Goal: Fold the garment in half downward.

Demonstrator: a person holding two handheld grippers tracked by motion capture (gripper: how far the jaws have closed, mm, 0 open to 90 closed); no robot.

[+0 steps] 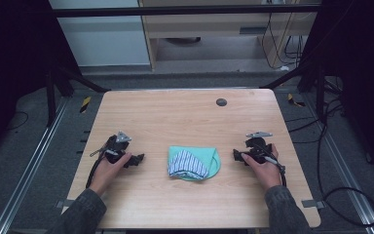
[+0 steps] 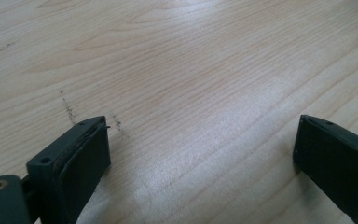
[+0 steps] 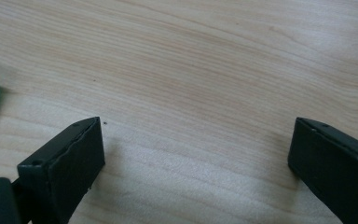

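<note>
Progress: the folded cloth [image 1: 194, 164] is lying compact and untouched, so the folding is looking largely done, or else no handling is under way; I am judging this from how it lies, with neither hand on it.
Left to do: possibly a last tidy or a move of the bundle; the pictures are not settling which.
Cloth, look: mint-green outer layer with a rounded right edge, a blue-and-white striped layer showing on top at its left and front.
Cloth, place: middle of the tabletop [image 1: 185, 119], nearer the front edge, between the two hands.
Left tongs [image 1: 137, 159]: gaping wide over bare wood, holding nothing, well apart from the cloth.
Right tongs [image 1: 236, 156]: likewise spread wide and empty, sitting near the cloth's right edge.
</note>
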